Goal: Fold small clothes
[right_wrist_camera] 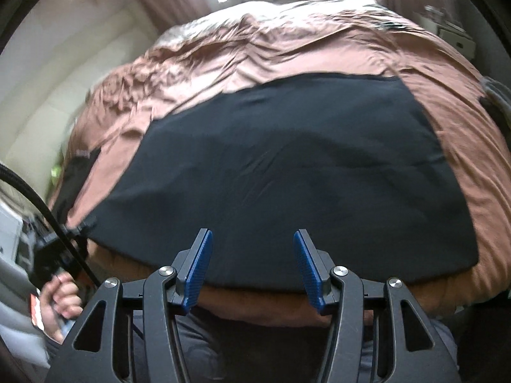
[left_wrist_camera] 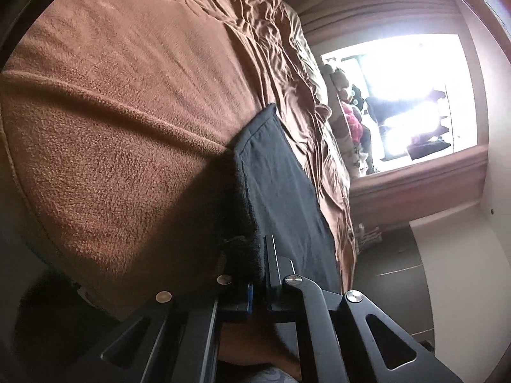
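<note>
two views, left gripper (left_wrist_camera: 255,274) clamps black cloth (right_wrist_camera: 281,175) – right gripper (right_wrist_camera: 252,255) open above

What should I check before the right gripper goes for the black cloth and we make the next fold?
1. Left gripper shut on the edge of the black garment: ok; its fingers are together with dark cloth between them.
2. Right gripper open and empty: ok; its blue pads stand apart with nothing between.
3. Garment spread flat on the brown blanket: ok, only light creases.
4. Near edge of the garment within reach of the right gripper: ok, it lies just ahead of the pads.
5. Far corners lying flat: cannot tell, the picture is blurred.
</note>
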Demonstrator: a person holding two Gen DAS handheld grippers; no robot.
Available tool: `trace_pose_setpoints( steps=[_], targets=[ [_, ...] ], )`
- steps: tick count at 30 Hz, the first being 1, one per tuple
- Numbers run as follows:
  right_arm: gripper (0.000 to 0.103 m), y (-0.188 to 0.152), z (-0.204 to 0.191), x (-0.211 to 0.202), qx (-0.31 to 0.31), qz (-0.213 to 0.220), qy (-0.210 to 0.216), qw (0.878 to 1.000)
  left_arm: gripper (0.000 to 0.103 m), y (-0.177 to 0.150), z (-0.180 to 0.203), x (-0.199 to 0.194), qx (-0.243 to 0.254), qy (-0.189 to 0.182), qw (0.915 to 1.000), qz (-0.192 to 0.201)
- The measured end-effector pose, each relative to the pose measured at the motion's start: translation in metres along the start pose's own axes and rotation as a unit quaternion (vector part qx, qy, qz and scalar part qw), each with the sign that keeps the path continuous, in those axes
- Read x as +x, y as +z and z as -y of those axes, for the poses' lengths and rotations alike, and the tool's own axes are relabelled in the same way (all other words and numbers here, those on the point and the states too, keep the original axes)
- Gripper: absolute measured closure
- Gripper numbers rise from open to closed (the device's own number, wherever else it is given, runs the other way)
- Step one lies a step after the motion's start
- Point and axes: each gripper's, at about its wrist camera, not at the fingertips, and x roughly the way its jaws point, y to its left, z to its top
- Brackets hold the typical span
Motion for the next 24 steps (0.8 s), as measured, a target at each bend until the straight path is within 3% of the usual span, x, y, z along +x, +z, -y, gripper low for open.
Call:
trace_pose_setpoints(
  steps=[4,9,18,24],
  targets=[
    [0.055,0.007,-0.019,0.031,-0.043,-0.018,-0.011,0.999,0.099,0.0,0.001,-0.003,-0.003,-0.006,1.0,0.005],
    [0.081,0.02,-0.019,0.063,-0.047,-0.046,-0.007,0.998,0.099,0.001,0.001,-0.003,-0.015,-0.017,0.9997,0.008],
    [0.081,0.062,-0.015,0.117,-0.047,-0.078,-0.031,0.995,0.099,-0.003,-0.006,-0.004,-0.025,-0.021,0.9994,0.007],
    [0.089,0.083,-0.014,0.149,-0.054,-0.085,-0.04,0.994,0.099,-0.003,-0.004,-0.004,-0.029,-0.018,0.9993,0.013]
  ],
)
